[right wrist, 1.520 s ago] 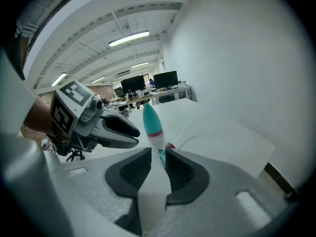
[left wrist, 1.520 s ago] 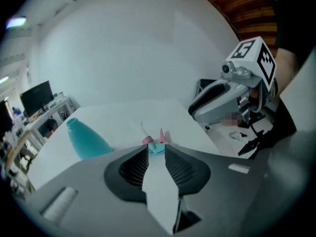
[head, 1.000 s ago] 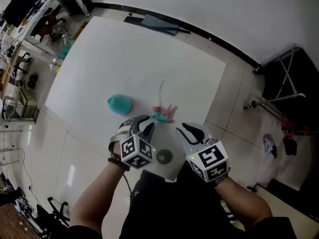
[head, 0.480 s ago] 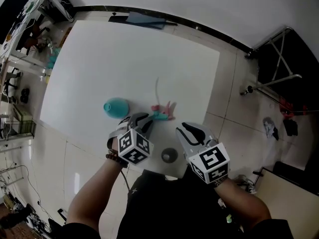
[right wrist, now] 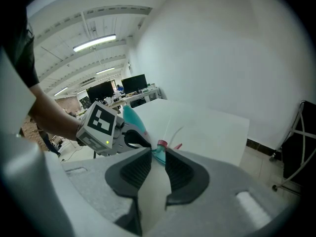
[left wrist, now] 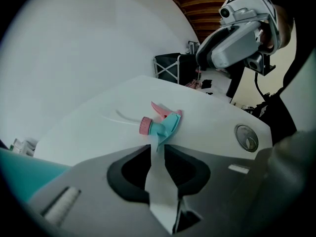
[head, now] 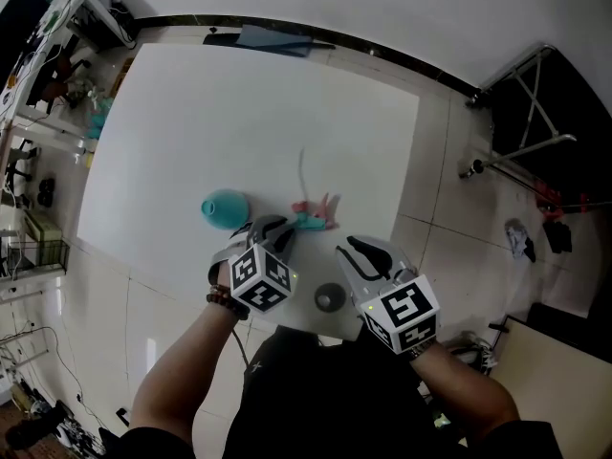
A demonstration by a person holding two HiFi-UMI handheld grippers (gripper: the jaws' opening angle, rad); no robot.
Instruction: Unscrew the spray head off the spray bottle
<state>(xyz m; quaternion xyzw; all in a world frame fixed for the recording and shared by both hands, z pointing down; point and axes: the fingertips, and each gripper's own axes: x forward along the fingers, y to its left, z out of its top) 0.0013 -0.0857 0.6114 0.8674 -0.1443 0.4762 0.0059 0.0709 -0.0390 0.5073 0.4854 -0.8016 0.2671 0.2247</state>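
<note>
The spray head (head: 312, 220) is lying on its side on the white table (head: 239, 113), already off the teal bottle (head: 226, 208), which is sitting apart to its left, so the unscrewing looks done. The left gripper (head: 277, 234) is hovering with its tips just at the head's nozzle end, jaws slightly parted. Whether a pad is brushing it is hard to tell, but nothing is lodged between them. The right gripper (head: 359, 250) is hanging nearby, parted and empty. What remains is probably only this: drawing the 2 grippers clear.
</note>
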